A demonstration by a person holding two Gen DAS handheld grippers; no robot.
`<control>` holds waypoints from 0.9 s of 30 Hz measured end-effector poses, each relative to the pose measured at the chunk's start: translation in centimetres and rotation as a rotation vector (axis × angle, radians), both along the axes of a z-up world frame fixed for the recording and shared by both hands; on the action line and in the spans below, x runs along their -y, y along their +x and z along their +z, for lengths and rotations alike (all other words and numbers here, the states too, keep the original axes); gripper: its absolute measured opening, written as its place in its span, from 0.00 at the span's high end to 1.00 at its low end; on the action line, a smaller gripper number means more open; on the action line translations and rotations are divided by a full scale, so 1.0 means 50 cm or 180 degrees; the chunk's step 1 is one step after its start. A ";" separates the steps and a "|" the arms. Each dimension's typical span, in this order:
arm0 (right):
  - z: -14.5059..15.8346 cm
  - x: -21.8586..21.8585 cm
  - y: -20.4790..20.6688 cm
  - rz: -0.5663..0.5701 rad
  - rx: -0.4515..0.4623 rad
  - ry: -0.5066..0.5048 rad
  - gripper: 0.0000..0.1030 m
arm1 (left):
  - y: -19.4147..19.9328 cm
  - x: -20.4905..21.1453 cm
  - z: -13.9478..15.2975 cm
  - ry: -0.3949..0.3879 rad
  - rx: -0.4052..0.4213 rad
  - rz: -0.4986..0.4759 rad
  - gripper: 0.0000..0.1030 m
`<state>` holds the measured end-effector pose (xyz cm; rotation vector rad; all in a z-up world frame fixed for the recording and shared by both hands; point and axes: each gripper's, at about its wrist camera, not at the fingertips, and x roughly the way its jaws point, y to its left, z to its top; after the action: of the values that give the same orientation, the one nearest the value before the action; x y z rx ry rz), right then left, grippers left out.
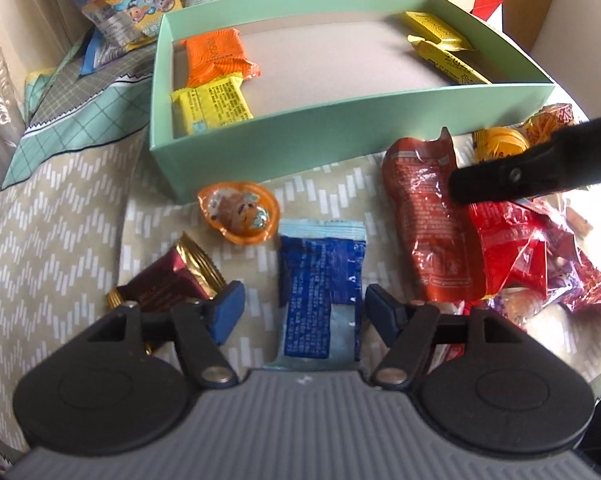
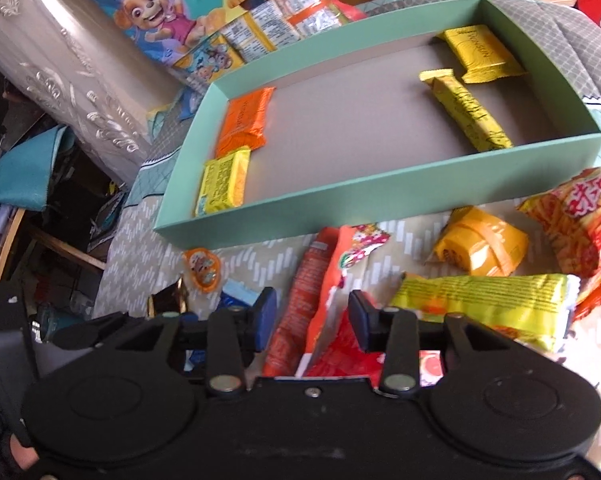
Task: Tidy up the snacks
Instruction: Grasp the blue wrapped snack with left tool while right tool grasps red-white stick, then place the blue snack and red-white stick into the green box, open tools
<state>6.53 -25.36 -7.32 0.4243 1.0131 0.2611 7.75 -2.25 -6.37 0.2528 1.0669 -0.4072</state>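
The left gripper (image 1: 302, 312) hangs released astride the blue packet (image 1: 320, 292), which lies flat on the cloth, long axis pointing toward the green box (image 1: 260, 144). The right gripper (image 2: 312, 320) gapes over the red wrapper (image 2: 296, 312).

Sunlit patterned bedspread (image 1: 60, 208), embossed headboard (image 2: 60, 80)

The yellow packet (image 2: 480, 54) in the green box (image 2: 380, 196) appears to read "TWINSUN"; other print is illegible.
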 end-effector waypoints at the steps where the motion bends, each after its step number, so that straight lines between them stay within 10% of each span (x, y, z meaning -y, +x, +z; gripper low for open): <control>1: -0.007 -0.014 0.005 0.0012 -0.0061 -0.0060 0.61 | -0.002 -0.002 0.002 -0.0004 0.0026 0.0008 0.50; 3: -0.022 -0.025 0.011 -0.0011 -0.0144 -0.0113 0.61 | -0.005 -0.013 0.009 -0.0078 0.0023 0.0009 0.63; 12: -0.051 -0.072 0.025 0.0026 -0.0076 -0.0308 0.73 | -0.019 -0.032 0.011 -0.0241 0.0013 0.0024 0.63; 15: -0.030 -0.074 0.011 0.0136 -0.0006 -0.0291 0.87 | -0.023 -0.033 0.020 -0.0328 -0.0018 0.0062 0.65; 27: 0.067 -0.014 -0.022 0.0095 0.0307 0.0106 0.87 | -0.028 -0.045 0.139 -0.0653 0.0210 0.0165 0.65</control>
<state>5.44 -24.64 -3.96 0.4232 0.9221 0.3227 6.35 0.00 0.59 0.0556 0.9572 -0.4551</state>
